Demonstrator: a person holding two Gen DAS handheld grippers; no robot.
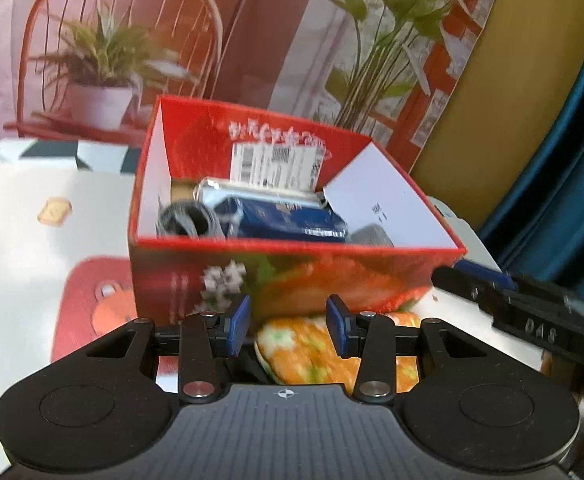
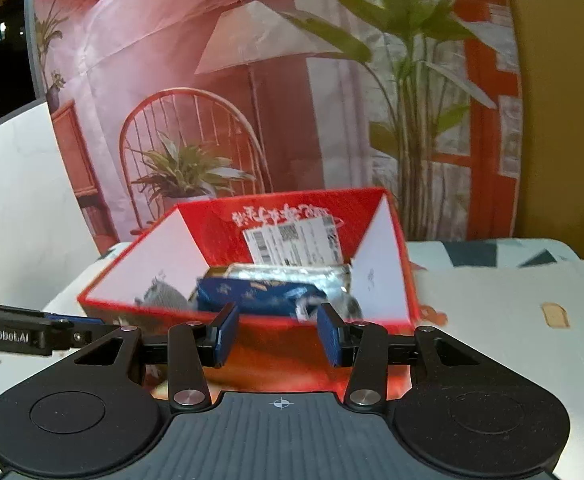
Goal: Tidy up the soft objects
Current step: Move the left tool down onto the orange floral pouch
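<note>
Both tongs (image 1: 288, 326) (image 2: 278, 334) part-open, seemingly empty; orange pouch (image 1: 312, 356) beneath left, before red box (image 1: 292, 272).

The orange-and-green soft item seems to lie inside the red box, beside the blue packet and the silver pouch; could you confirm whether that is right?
Not quite. The orange-and-green soft item lies on the table outside the red box, against its front wall, as the left wrist view shows. The blue packet and silver pouch are indeed inside the box.
</note>
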